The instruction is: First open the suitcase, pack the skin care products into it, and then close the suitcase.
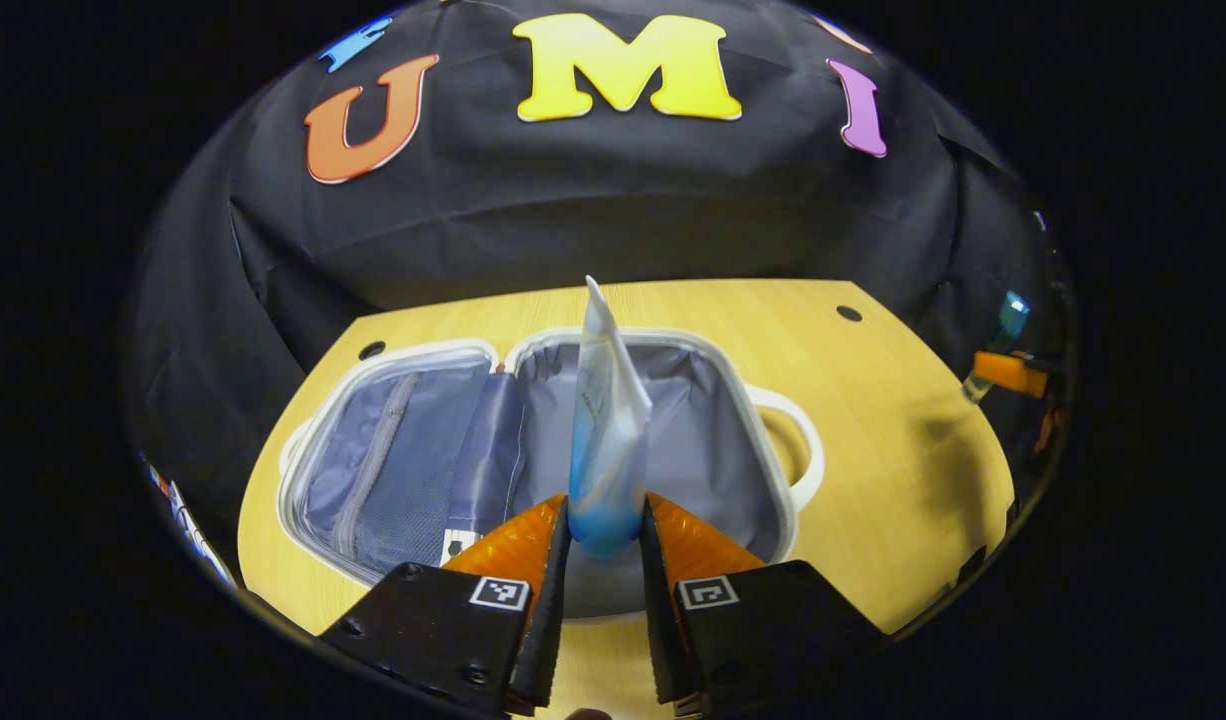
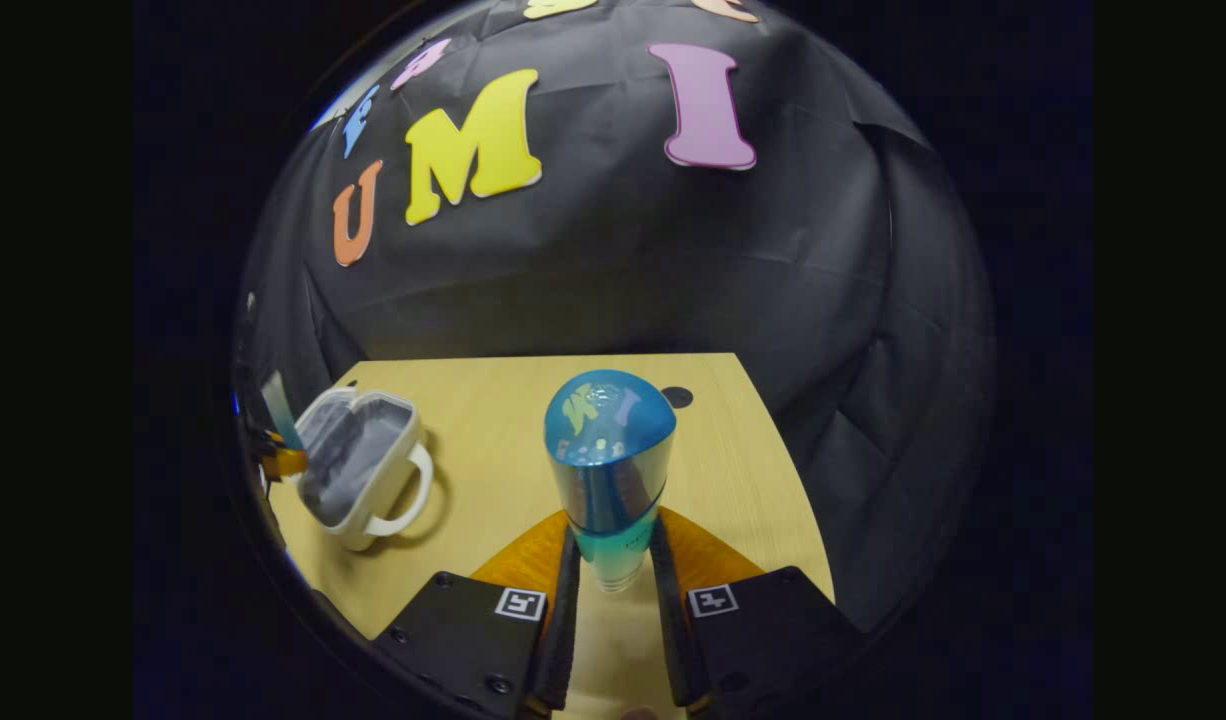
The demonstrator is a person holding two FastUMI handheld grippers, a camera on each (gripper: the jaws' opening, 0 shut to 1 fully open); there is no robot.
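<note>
Lowering the left tool (image 1: pixel 605 525), clamped on the tube (image 1: pixel 605 420), deep into the open suitcase (image 1: pixel 763 440) before releasing, right tool (image 2: pixel 613 560) clamped on the bottle (image 2: pixel 609 470)

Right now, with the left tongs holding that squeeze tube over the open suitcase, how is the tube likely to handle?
The tube looks soft-walled, tapering to a flat crimped tip, so it probably dents under the left tongs. Gripped low at its cap end, it may sway. Dropped into the suitcase, it would likely flop flat, not roll.

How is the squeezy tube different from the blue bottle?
The tube is flat, pale with a blue bottom, tapering to a thin edge; the bottle is round with a shiny blue domed cap. The tube hangs over the open suitcase; the bottle is over bare table. Both are pinched in tongs.
</note>
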